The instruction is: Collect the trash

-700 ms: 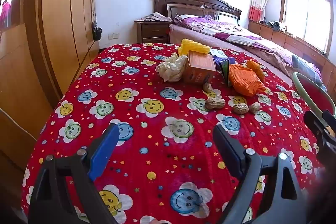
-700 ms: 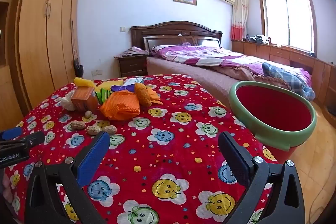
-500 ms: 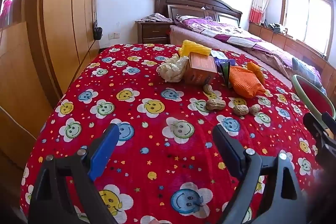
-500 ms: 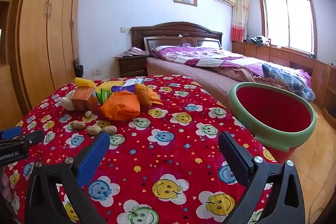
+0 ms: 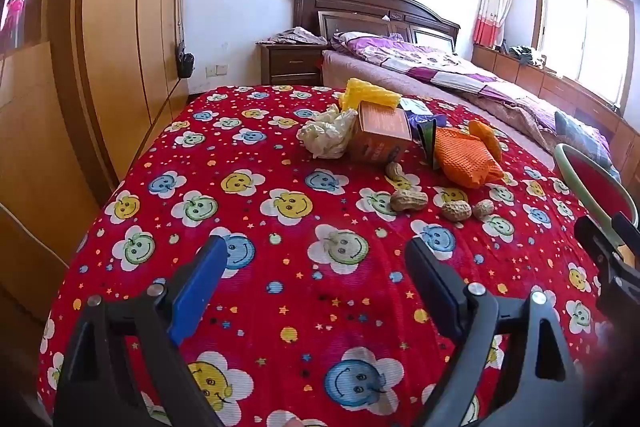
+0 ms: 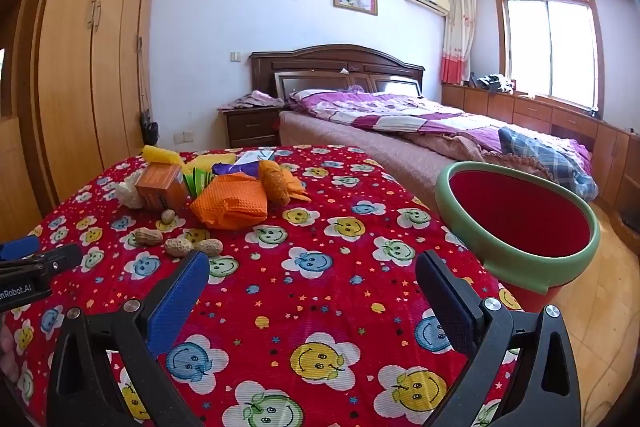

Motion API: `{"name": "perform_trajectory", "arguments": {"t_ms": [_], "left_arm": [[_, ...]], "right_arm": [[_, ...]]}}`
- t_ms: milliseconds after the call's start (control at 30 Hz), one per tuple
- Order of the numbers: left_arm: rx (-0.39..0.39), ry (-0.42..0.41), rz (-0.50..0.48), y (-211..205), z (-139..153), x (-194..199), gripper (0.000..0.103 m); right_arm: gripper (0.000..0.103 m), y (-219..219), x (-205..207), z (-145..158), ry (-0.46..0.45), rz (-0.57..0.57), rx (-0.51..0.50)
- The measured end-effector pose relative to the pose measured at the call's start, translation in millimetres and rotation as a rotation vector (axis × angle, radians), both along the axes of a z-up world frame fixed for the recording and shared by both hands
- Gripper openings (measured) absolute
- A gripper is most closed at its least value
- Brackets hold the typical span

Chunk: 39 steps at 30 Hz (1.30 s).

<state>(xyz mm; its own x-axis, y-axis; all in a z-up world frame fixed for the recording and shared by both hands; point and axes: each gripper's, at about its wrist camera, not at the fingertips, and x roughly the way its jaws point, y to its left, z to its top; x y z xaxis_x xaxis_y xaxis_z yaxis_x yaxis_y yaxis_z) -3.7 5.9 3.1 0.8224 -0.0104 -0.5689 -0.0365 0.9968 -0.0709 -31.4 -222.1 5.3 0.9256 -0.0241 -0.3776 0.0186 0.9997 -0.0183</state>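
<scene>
Nothing much has moved since the earlier frames: we hold both grippers wide over the cloth

Our left gripper [image 5: 312, 267] and right gripper [image 6: 312, 287] gape with nothing between the fingers; the trash, a box [image 5: 382, 137], orange net [image 5: 466, 163], tissue [image 5: 326, 137] and peanuts [image 5: 408, 200], lies heaped at the cloth's [image 5: 260, 235] far side, the bin [image 6: 516, 223] beside its right edge
</scene>
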Motion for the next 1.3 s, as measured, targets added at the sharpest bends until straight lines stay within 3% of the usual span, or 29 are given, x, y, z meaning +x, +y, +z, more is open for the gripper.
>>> {"name": "perform_trajectory", "arguments": {"t_ms": [1300], "left_arm": [[-0.006,-0.013,0.002,2.8,3.1,-2.5,0.090]], "right_arm": [[0.102,1.7,-1.8,0.3,-0.011,0.001,-0.009]]}}
